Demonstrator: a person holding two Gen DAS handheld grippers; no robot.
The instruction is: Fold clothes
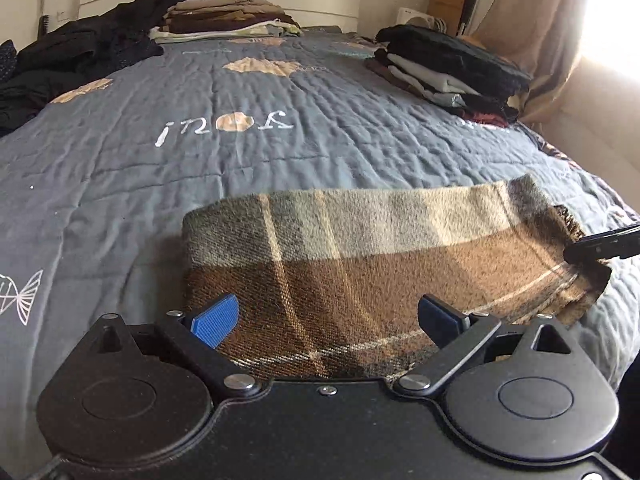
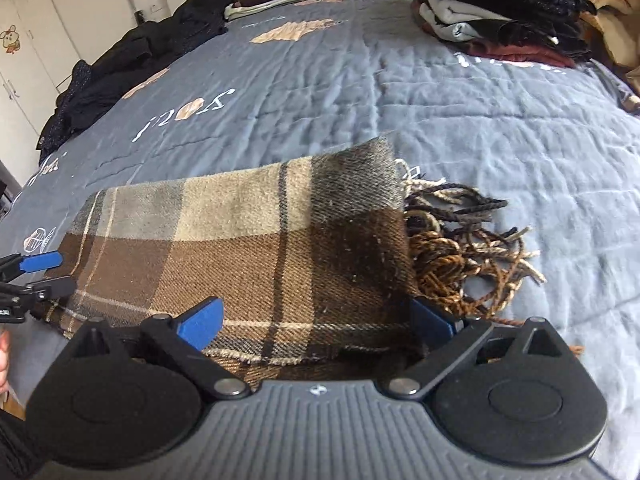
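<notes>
A brown, beige and grey plaid scarf [image 1: 360,264] lies folded into a band on the bed near me. Its twisted fringe [image 2: 460,248] spills out at the right end. My left gripper [image 1: 328,320] is open, its blue pads spread wide over the scarf's near edge toward the left end. My right gripper [image 2: 318,322] is open too, spread over the near edge of the scarf [image 2: 248,248] beside the fringe. In the right wrist view the left gripper [image 2: 44,274] shows at the far left, jaws apart. One right finger [image 1: 600,246] touches the scarf's right end.
The grey-blue quilt [image 1: 280,140] covers the bed. A folded stack [image 1: 228,16] stands at the headboard, another stack [image 1: 452,64] at the back right. Loose dark clothes [image 1: 80,52] are heaped along the left side. A curtain [image 1: 560,32] hangs on the right.
</notes>
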